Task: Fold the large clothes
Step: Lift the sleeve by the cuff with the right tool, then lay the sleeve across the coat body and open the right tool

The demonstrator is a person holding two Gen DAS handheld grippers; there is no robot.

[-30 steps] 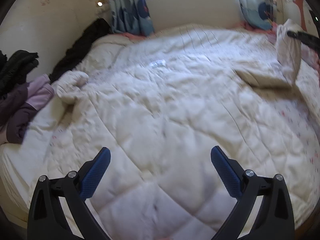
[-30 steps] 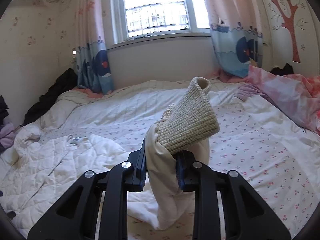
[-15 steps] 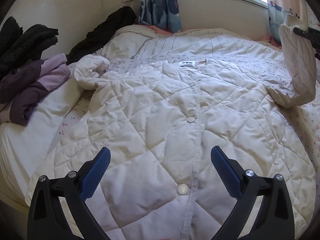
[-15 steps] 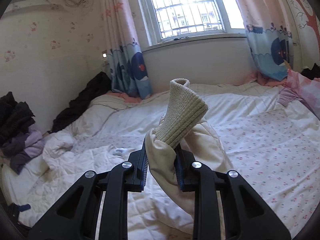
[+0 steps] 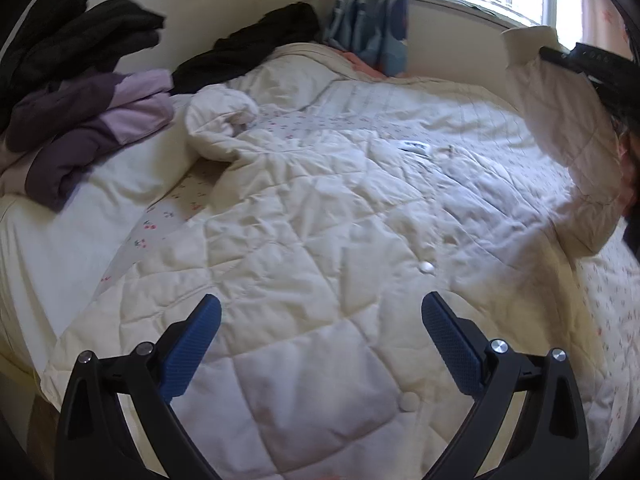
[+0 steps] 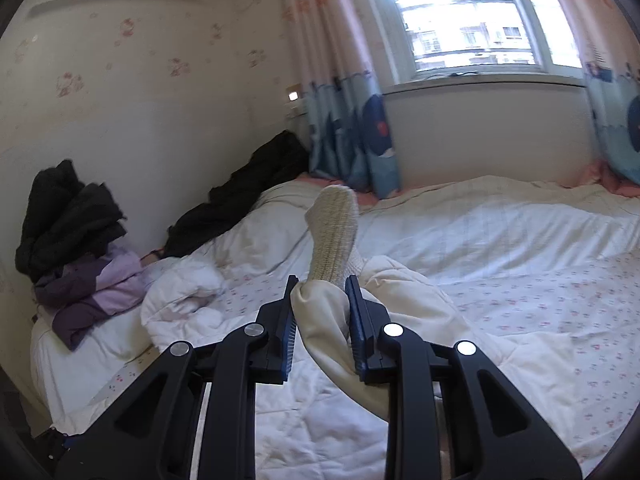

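Note:
A cream quilted jacket point(image 5: 320, 240) lies spread front-up on the bed, buttons down its middle and a label at the collar. Its far sleeve point(image 5: 218, 120) is bunched at the upper left. My left gripper point(image 5: 320, 316) hovers open above the jacket's lower front, nothing between its blue pads. My right gripper point(image 6: 322, 296) is shut on the other sleeve point(image 6: 360, 320) just below the ribbed knit cuff point(image 6: 334, 236), which sticks up past the fingers. In the left wrist view that raised sleeve point(image 5: 568, 132) hangs from the right gripper at the upper right.
A pile of purple and black clothes point(image 5: 80, 120) sits at the bed's left edge by the wall. Another black garment point(image 5: 256, 48) lies near the curtain point(image 6: 352, 132) at the bed's head. A flowered sheet point(image 6: 540, 300) covers the bed to the right.
My right gripper has carried the sleeve to the left across the bed, the room sliding right in its view. The left gripper shifted sideways and rolled; it stays open.

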